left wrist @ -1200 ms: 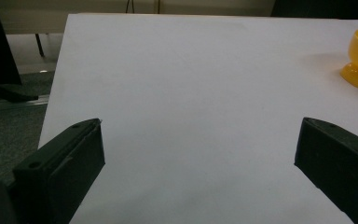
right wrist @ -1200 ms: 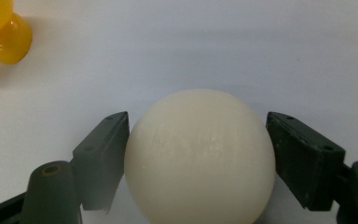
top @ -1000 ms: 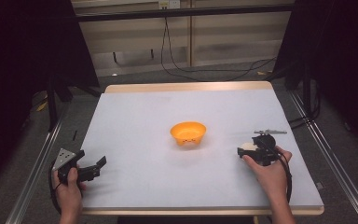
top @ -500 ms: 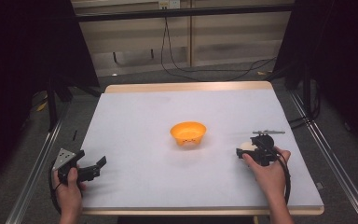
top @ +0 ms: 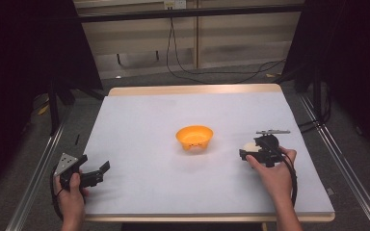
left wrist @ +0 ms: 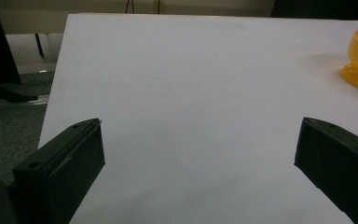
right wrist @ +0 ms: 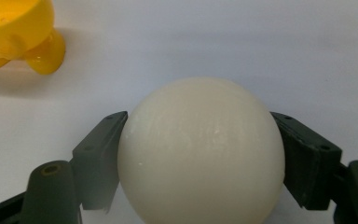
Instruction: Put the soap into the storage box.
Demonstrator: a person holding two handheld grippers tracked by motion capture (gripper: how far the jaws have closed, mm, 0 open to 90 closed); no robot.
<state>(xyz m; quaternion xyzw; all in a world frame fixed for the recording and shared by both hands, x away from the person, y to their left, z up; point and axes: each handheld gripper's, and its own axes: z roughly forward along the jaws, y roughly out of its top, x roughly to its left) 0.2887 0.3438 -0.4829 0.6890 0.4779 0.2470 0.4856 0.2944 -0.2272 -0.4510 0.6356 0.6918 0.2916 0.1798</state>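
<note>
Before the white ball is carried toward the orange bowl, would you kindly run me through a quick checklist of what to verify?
1. Ball grasped: the right hand-held gripper has a jaw against each side of the white ball: ok.
2. Grip firm enough to lift: cannot tell.
3. Bowl ready: the orange bowl stands upright mid-table with nothing seen inside: ok.
4. Path clear: bare white table between ball and bowl: ok.
5. Left hand-held gripper out of the way: open, holding nothing, at the near left corner, well apart from the bowl: ok.
</note>
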